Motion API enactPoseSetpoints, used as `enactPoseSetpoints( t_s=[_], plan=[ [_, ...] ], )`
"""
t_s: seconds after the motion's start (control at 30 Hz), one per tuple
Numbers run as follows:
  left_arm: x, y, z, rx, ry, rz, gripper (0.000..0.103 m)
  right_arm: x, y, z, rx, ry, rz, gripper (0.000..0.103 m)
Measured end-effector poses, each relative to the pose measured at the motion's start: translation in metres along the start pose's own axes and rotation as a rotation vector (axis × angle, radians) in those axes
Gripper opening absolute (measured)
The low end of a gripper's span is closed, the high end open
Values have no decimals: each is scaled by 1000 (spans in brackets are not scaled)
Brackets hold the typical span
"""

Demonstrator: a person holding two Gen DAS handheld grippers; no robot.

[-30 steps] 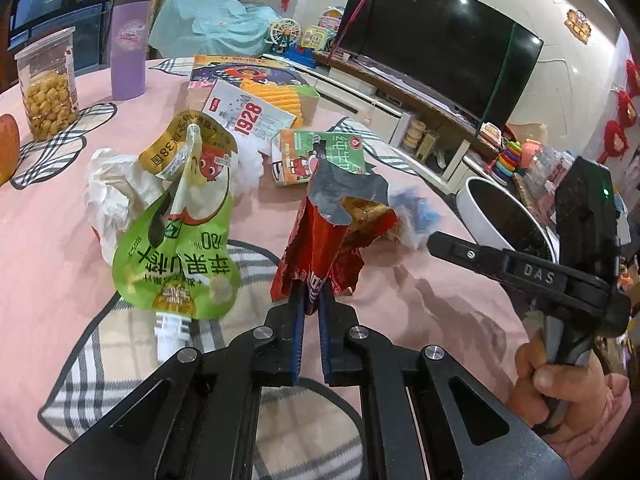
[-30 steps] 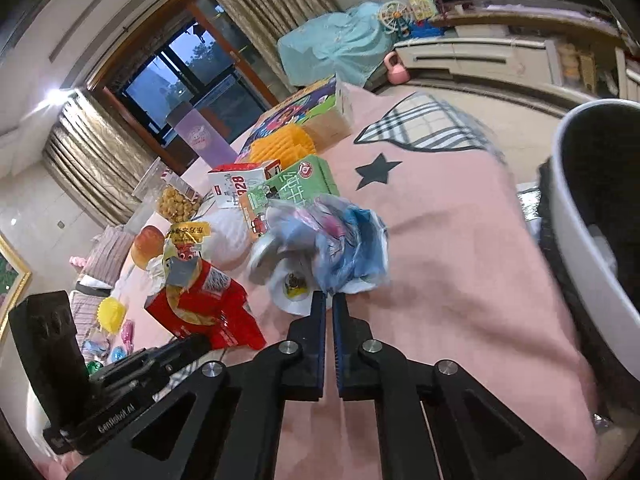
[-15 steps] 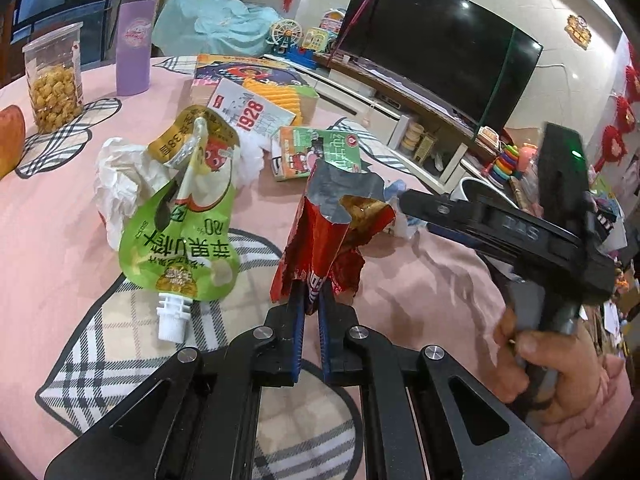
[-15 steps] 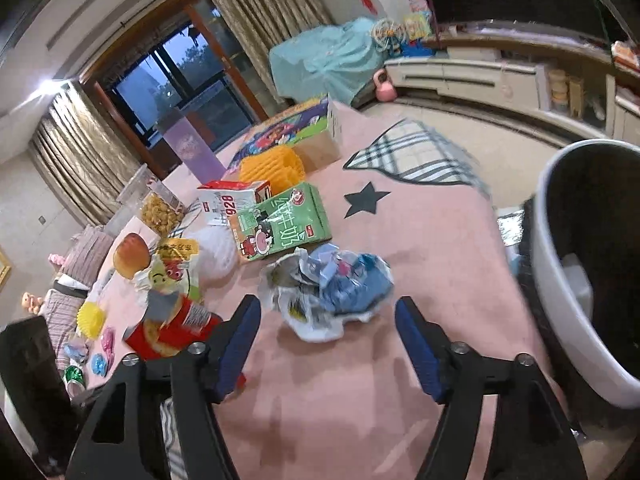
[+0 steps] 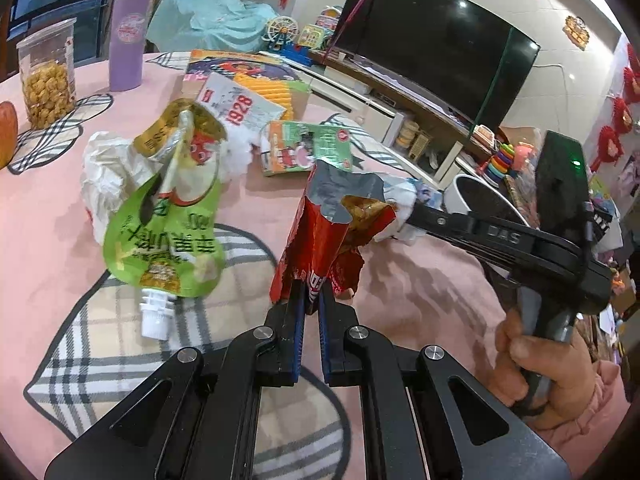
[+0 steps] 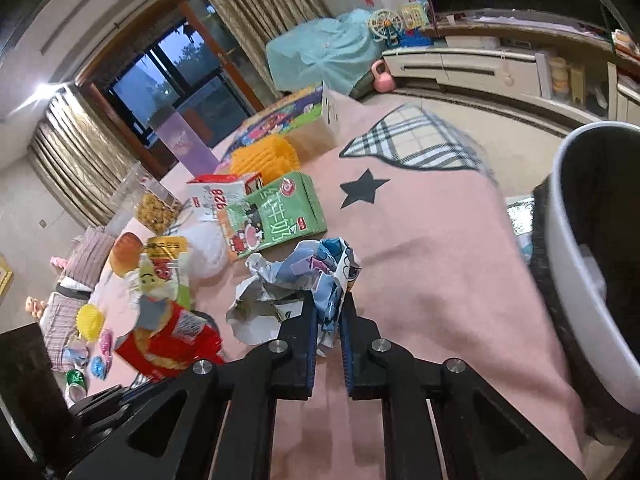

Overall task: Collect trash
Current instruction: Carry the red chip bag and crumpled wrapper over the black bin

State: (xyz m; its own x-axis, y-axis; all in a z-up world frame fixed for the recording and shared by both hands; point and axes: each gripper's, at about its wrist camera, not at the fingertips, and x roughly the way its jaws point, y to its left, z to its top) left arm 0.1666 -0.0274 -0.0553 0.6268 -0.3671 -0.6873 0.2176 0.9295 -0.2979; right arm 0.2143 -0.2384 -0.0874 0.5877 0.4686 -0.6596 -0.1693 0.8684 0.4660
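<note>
**Both hand-held grippers clamped on wrappers**

On the pink cloth-covered tabletop [image 5: 48, 240], patterned with grey plaid patches and a dark star, several pieces of trash lay among boxes and jars.

Left hand-held gripper [image 5: 311, 300]: the jaws were closed on the lower edge of a torn red foil snack bag [image 5: 320, 232]. The bag stood upright above the fingertips, its silver-lined mouth open at the top.

Right hand-held gripper [image 6: 327, 316]: the jaws had just been closing and were clamped on a crumpled blue-and-white printed wrapper [image 6: 320, 276], which sat between the blue pads. The rest of the wrapper spread onto the tabletop to the left of the fingers. In the left wrist view, this hand-held gripper reached in from the right, gripped by a person's hand [image 5: 536, 368] in a pink sleeve.

Other trash on the tabletop:
- A green spouted drink pouch [image 5: 168, 236], white cap pointing toward the camera, lay left of the red bag.
- A crumpled white paper wad [image 5: 104, 168] lay just behind the pouch.
- A flat green printed carton [image 6: 276, 216] lay beyond the blue-and-white wrapper.

A white round bin with a dark interior [image 6: 576, 280] stood beside the tabletop edge, to the right of the right hand-held gripper.
</note>
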Motion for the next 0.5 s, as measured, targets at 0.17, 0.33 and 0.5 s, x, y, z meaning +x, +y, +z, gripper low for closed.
enactPoseSetpoints(
  t_s=[0.17, 0.33, 0.5],
  plan=[
    [1, -19, 1, 26, 1, -24, 6, -29, -8, -5, 15, -30, 3, 10],
    [3, -41, 3, 60, 6, -51, 6, -58, -21, -13, 34, -60, -23, 10],
    [5, -64, 7, 96, 7, -80, 6, -80, -34, -17, 57, -94, -48, 10]
  ],
)
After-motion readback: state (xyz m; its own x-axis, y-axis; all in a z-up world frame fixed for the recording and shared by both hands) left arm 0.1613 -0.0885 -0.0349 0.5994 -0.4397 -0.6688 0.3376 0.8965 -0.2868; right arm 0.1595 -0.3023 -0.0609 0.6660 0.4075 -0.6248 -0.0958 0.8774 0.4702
